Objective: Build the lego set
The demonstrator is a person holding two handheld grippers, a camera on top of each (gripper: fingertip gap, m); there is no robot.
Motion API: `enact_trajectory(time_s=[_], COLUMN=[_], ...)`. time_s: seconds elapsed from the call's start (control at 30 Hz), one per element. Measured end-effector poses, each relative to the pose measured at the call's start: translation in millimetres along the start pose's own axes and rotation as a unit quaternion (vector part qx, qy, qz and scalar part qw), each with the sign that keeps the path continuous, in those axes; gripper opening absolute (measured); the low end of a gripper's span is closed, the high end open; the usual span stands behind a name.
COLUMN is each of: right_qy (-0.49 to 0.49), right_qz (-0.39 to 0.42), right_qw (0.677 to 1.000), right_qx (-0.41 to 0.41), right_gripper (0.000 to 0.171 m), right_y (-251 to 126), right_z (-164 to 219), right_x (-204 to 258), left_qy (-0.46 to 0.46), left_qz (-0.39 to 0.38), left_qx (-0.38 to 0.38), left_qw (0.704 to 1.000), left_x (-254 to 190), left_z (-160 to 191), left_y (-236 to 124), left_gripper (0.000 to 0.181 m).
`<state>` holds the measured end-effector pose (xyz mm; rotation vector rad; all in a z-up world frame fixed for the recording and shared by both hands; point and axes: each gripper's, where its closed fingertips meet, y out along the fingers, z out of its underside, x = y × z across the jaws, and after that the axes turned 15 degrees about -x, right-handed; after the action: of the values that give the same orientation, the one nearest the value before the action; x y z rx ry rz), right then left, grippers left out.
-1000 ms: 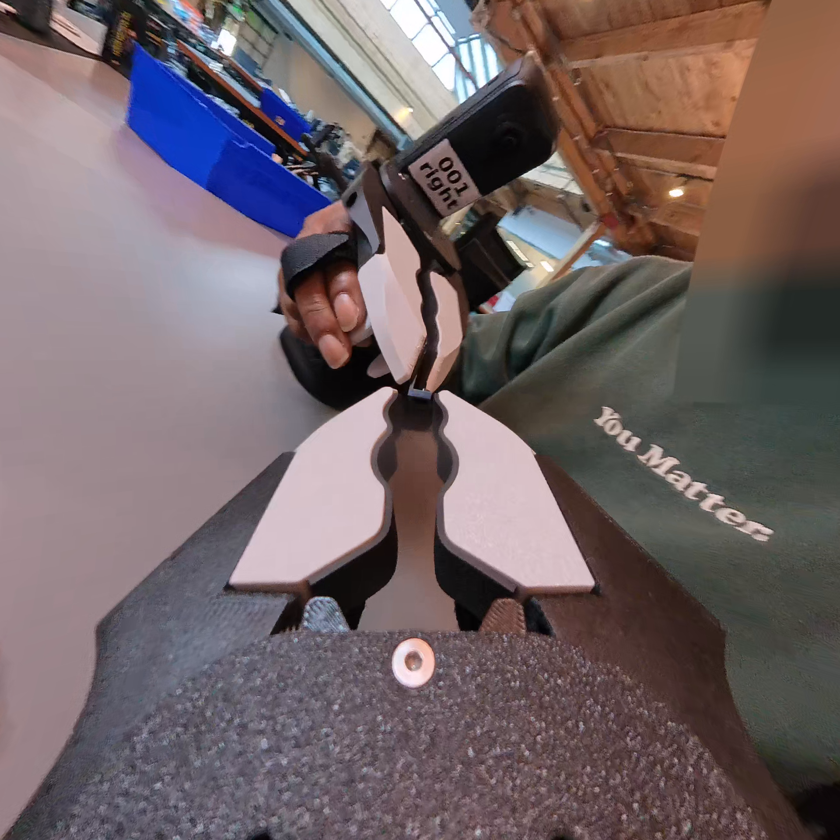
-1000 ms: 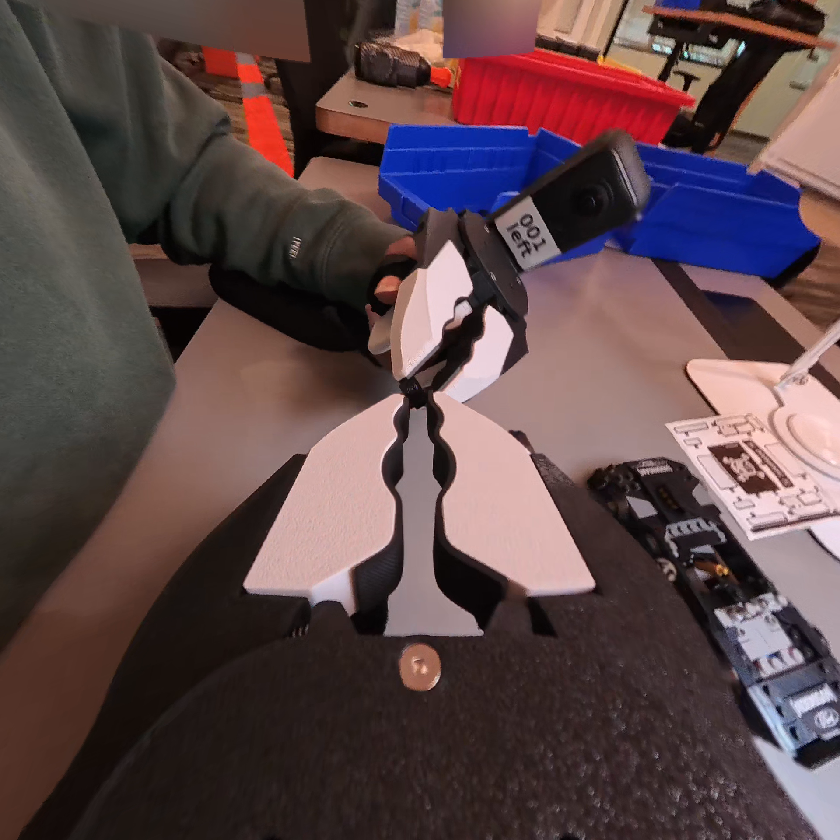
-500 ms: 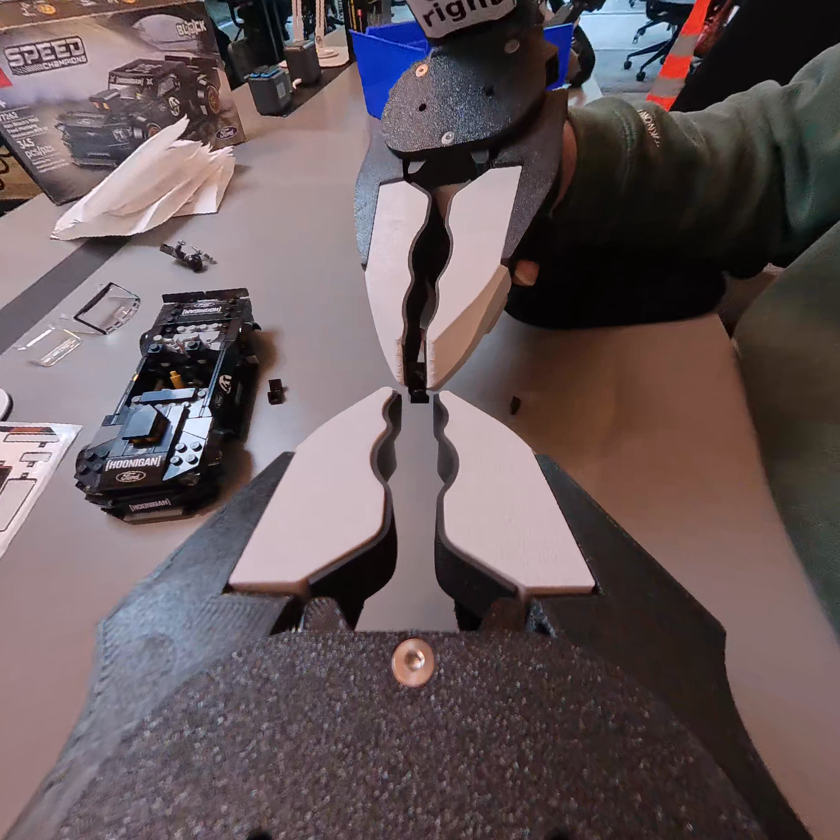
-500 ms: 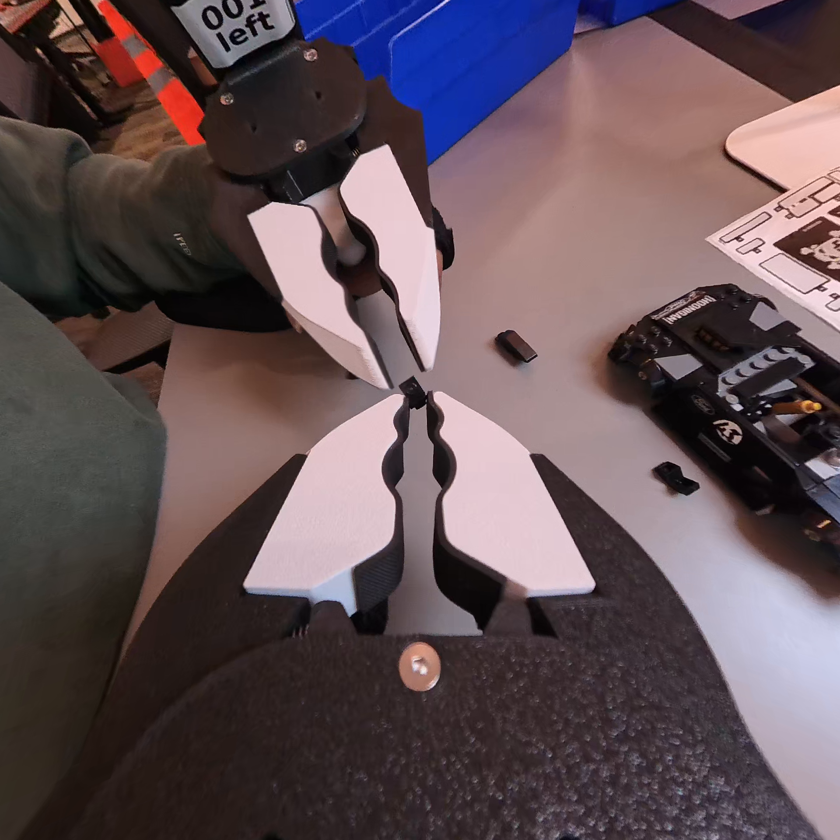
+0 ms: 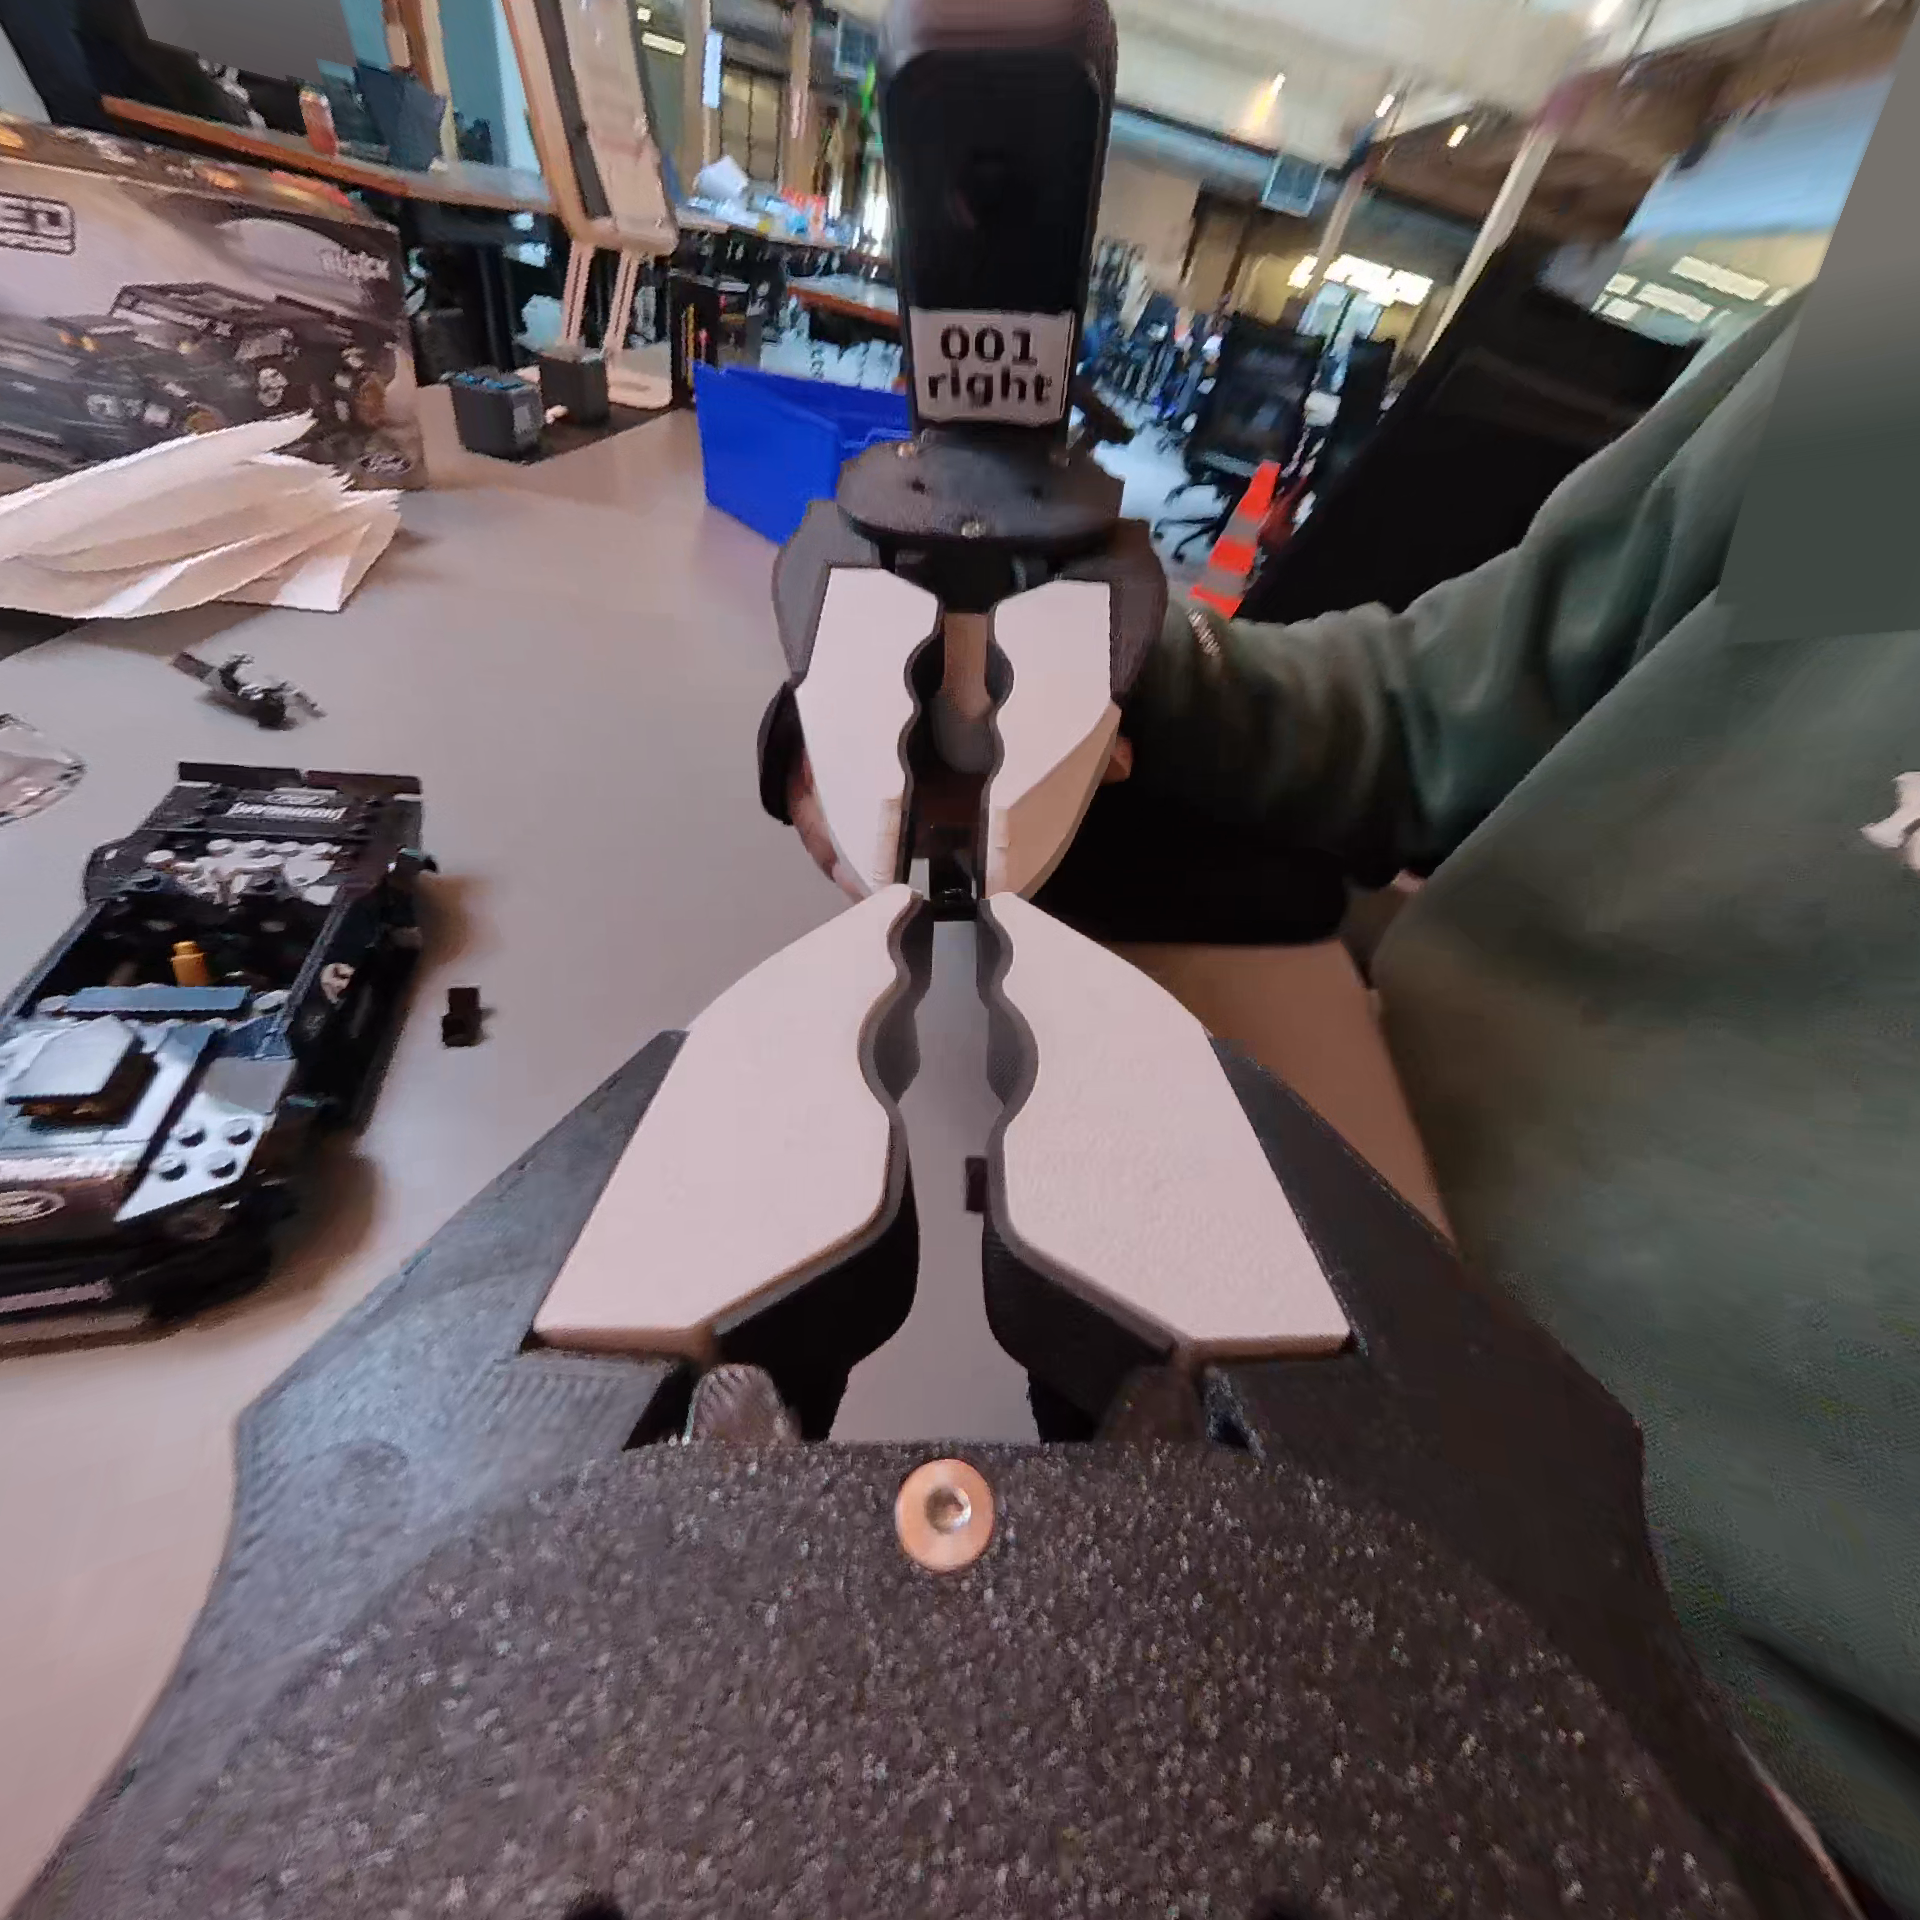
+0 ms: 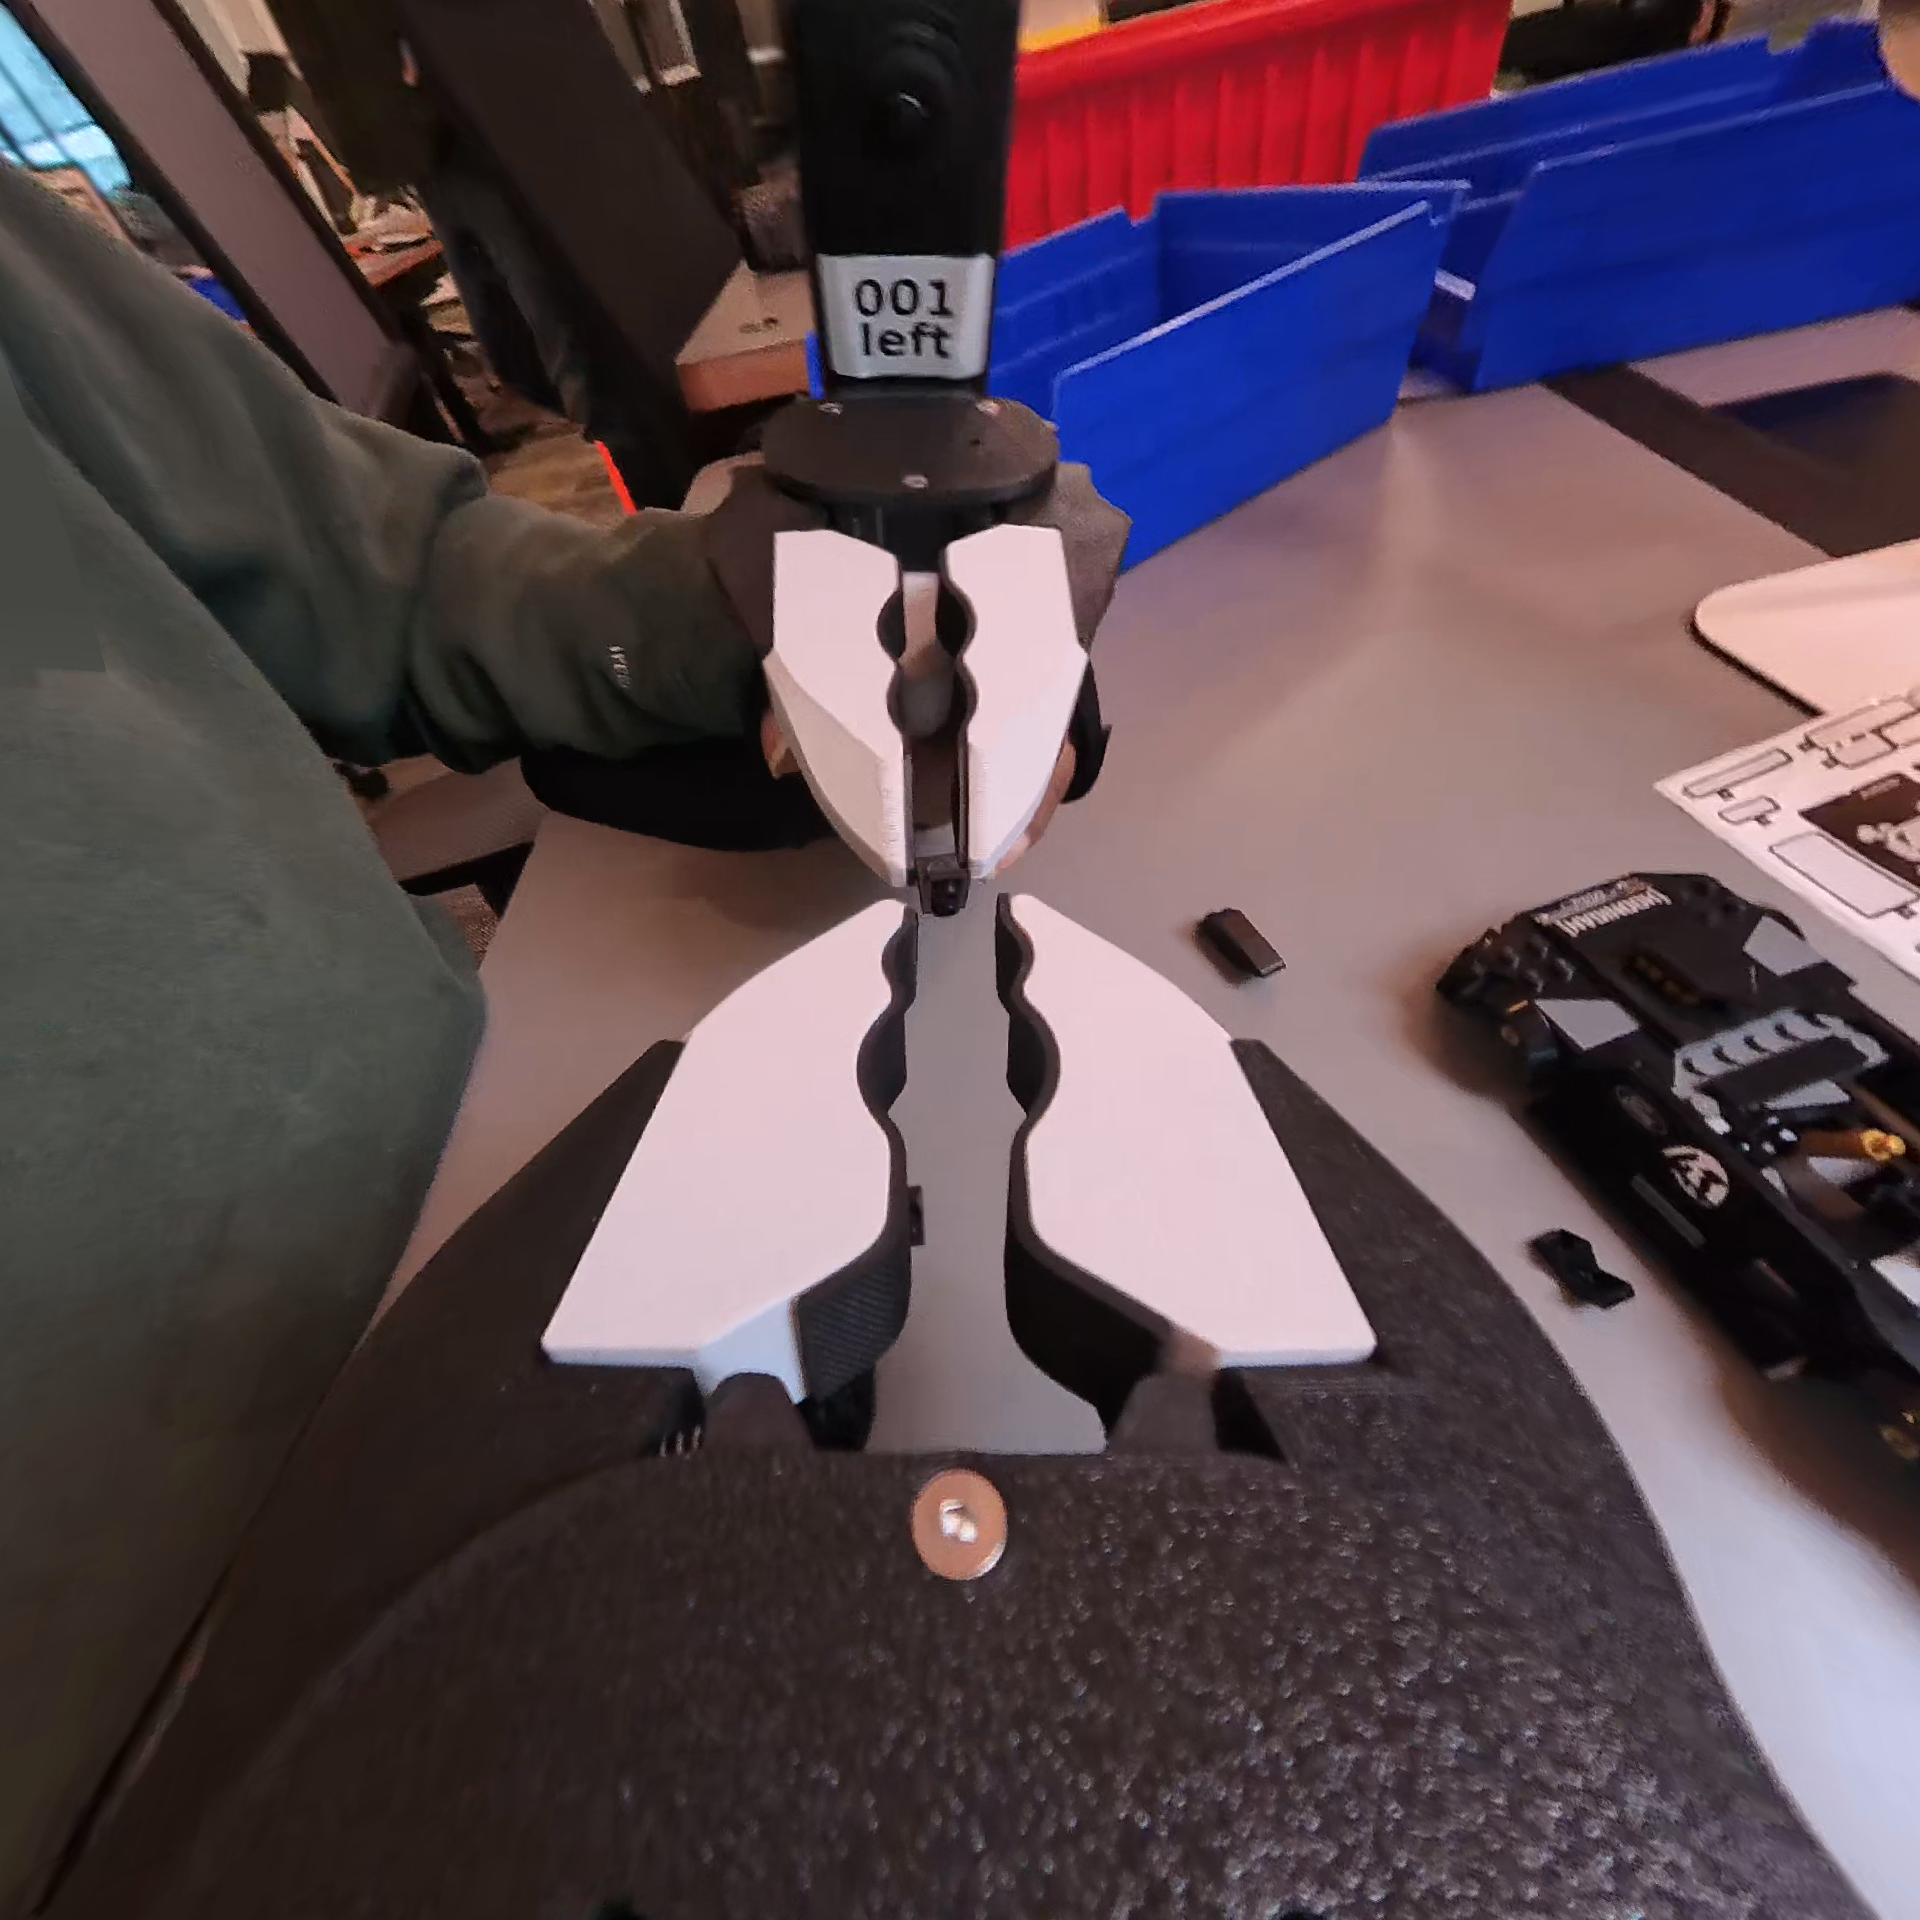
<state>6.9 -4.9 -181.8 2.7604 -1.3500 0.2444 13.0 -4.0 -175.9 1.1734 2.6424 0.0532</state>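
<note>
Both tools are meeting tip to tip above the grey table [image 6: 1403,644]. The left tool [image 6: 943,878] is pinching a tiny black lego piece [image 6: 943,896] at its fingertips, clamped on it. The right tool [image 6: 956,909] is pointing at that piece with its fingers slightly apart, the piece sitting just at the gap; whether they are touching it, I cannot tell. In the left wrist view the two tips are overlapping around the piece [image 5: 951,902]. The half-built black lego car [image 6: 1704,1112] is lying on the table to the right tool's right, with two loose black bits [image 6: 1236,940] [image 6: 1579,1265] near it and a sticker sheet [image 6: 1808,800] just beyond. Blue bins [image 6: 1247,312] are standing at the far edge.
</note>
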Motion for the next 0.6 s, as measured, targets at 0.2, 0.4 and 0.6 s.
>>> enact_trajectory(time_s=[0.2, 0.4, 0.6], right_qy=[-0.012, -0.011, -0.029], right_qz=[-0.014, -0.022, -0.001], right_qw=[1.0, 0.999, 0.999], right_qx=[-0.02, -0.035, -0.026], right_gripper=[0.008, 0.01, 0.008], right_y=[0.3, -1.3, -9.4], right_z=[-7.5, -14.0, -17.7], right_x=[6.6, 9.8, 0.7], left_qy=[-0.019, -0.024, -0.011], left_qz=[0.017, 0.023, -0.004], left_qx=[-0.023, -0.028, -0.03], left_qw=[0.999, 0.999, 0.999], left_x=[-6.0, -8.8, -2.0], left_z=[-6.7, -8.0, -8.7], left_y=[1.2, 1.9, 2.5], left_gripper=[0.008, 0.008, 0.011])
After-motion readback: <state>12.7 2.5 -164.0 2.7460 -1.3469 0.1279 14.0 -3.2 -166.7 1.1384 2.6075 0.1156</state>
